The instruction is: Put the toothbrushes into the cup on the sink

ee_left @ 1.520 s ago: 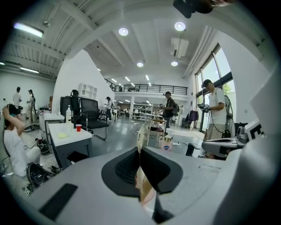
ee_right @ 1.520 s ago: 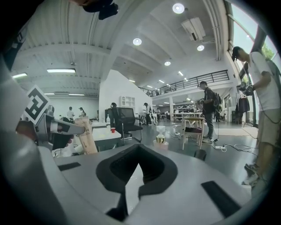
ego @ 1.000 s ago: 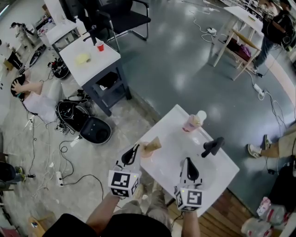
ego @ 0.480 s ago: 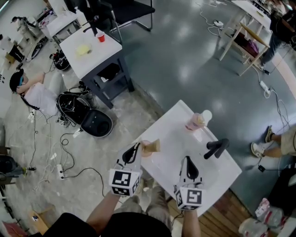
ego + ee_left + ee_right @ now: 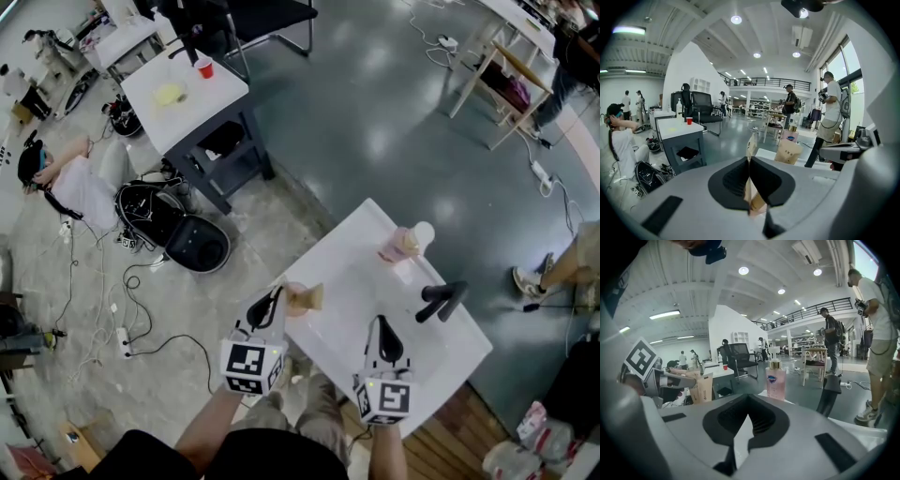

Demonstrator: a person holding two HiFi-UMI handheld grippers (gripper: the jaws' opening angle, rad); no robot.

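Observation:
A white sink point(image 5: 356, 253) stands in front of me in the head view. My left gripper point(image 5: 278, 296) is at the sink's left edge, shut on the wall of a tan paper cup point(image 5: 306, 298). In the left gripper view the cup's wall point(image 5: 753, 192) runs edge-on between the shut jaws of the left gripper point(image 5: 750, 161). The right gripper view shows the same cup point(image 5: 701, 387) at the left. My right gripper point(image 5: 382, 324) hovers over the sink's near side, shut with nothing in it point(image 5: 747, 416). No toothbrush shows in any view.
A black faucet point(image 5: 442, 300) and a pink soap bottle point(image 5: 401, 244) stand on the sink's far side. A dark table point(image 5: 187, 98) with a red cup, black bags point(image 5: 173, 234), cables and a seated person point(image 5: 66, 183) lie to the left. Someone's legs point(image 5: 562, 272) are at right.
Both grippers have sunk a little toward the sink. The cup stays pinched in the left jaws. The head view has shifted slightly.

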